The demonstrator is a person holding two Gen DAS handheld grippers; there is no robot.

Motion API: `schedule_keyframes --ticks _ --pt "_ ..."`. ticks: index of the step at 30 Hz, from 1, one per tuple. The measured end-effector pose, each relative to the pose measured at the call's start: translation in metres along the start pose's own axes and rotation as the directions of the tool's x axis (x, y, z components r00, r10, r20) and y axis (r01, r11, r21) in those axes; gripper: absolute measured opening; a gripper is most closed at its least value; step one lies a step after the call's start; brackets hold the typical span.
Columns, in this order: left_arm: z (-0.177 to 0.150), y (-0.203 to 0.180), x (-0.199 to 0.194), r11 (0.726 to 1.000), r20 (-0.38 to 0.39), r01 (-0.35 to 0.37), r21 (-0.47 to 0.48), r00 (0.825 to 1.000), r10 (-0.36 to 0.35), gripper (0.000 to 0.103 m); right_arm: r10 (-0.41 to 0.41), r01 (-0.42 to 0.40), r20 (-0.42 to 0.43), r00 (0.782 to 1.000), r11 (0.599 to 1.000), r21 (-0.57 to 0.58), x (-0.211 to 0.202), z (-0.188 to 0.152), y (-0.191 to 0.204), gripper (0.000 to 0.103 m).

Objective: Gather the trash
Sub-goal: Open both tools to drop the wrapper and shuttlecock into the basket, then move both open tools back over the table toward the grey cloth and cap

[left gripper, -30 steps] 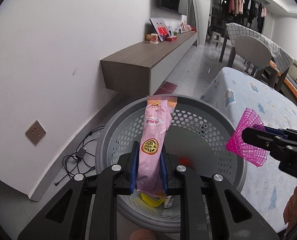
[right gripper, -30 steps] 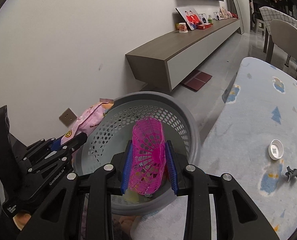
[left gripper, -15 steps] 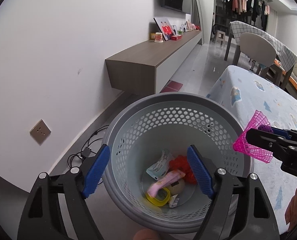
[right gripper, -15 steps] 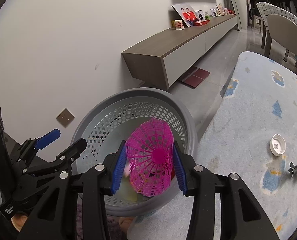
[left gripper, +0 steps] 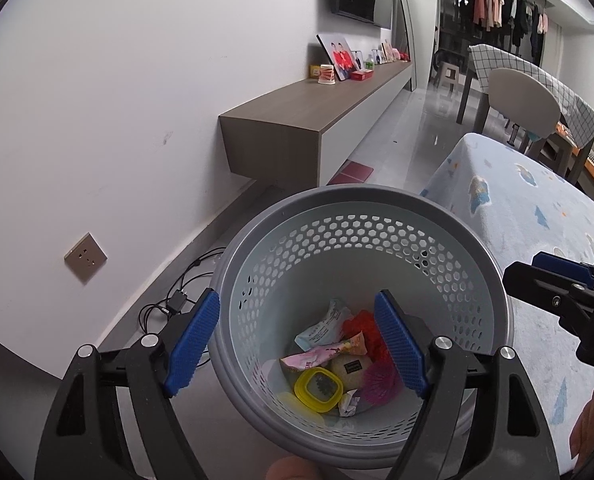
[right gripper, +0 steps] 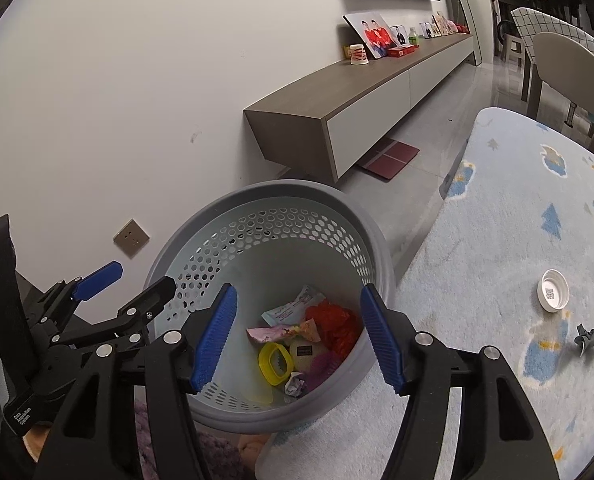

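A grey perforated waste basket (left gripper: 377,200) (right gripper: 297,194) stands below both grippers. Inside lie the pink snack wrapper (left gripper: 323,354) (right gripper: 283,330), the magenta mesh ball (left gripper: 379,380) (right gripper: 323,364), a yellow ring (left gripper: 317,390) (right gripper: 275,362), red netting (right gripper: 337,322) and a pale packet (left gripper: 323,326). My left gripper (left gripper: 297,344) is open and empty over the basket; it also shows in the right wrist view (right gripper: 131,280). My right gripper (right gripper: 299,338) is open and empty over the basket; its fingers (left gripper: 553,272) show at the right of the left wrist view.
A blue patterned rug (right gripper: 517,220) lies right of the basket with a white bottle cap (right gripper: 554,290) and a dark crumpled scrap (right gripper: 591,340) on it. A low wall cabinet (left gripper: 317,112), wall socket (left gripper: 85,257) and floor cables (left gripper: 185,292) are at the left. Dining chairs stand far right.
My left gripper opened and the pink wrapper fell into the basket. Then my right gripper opened and the magenta mesh ball dropped in too.
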State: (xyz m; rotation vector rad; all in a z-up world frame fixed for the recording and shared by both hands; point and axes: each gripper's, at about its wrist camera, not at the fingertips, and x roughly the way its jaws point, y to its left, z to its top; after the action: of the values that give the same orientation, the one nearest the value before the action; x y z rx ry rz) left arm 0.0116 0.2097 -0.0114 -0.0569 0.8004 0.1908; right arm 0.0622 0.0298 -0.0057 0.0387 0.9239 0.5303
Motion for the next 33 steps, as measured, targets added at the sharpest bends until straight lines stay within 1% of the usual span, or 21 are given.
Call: schedule_keyframes --ticks 3,11,19,23,26,29,33 --pt "0.0 0.0 -0.001 1.0 0.002 -0.002 0.001 1.0 0.002 0.081 -0.008 0.008 0.002 1.0 1.0 -0.001 0.0 -0.002 0.0 0.062" --pt "0.001 -0.003 -0.006 1.0 0.019 0.003 -0.001 1.0 -0.003 0.084 -0.049 0.049 0.012 0.999 0.999 0.009 -0.006 -0.011 -0.005 0.062" --pt "0.001 -0.018 -0.011 1.0 0.039 0.022 0.019 0.999 -0.023 0.088 -0.101 0.098 0.023 0.995 0.991 0.092 -0.023 -0.028 -0.035 0.063" --pt "0.001 -0.031 -0.014 0.998 0.047 0.045 0.038 0.998 -0.047 0.088 -0.147 0.141 0.036 0.989 0.982 0.128 -0.038 -0.035 -0.055 0.063" --pt "0.001 -0.045 -0.019 0.996 0.056 0.067 0.054 0.996 -0.07 0.09 -0.191 0.179 0.059 0.98 0.971 0.159 -0.054 -0.041 -0.072 0.066" --pt "0.0 -0.059 -0.022 0.993 0.058 0.093 0.072 0.994 -0.097 0.09 -0.221 0.202 0.075 0.972 0.958 0.203 -0.069 -0.047 -0.092 0.066" --pt "-0.003 -0.08 -0.028 0.986 0.056 0.137 0.099 0.988 -0.143 0.09 -0.279 0.249 0.094 0.956 0.936 0.249 -0.086 -0.053 -0.115 0.066"
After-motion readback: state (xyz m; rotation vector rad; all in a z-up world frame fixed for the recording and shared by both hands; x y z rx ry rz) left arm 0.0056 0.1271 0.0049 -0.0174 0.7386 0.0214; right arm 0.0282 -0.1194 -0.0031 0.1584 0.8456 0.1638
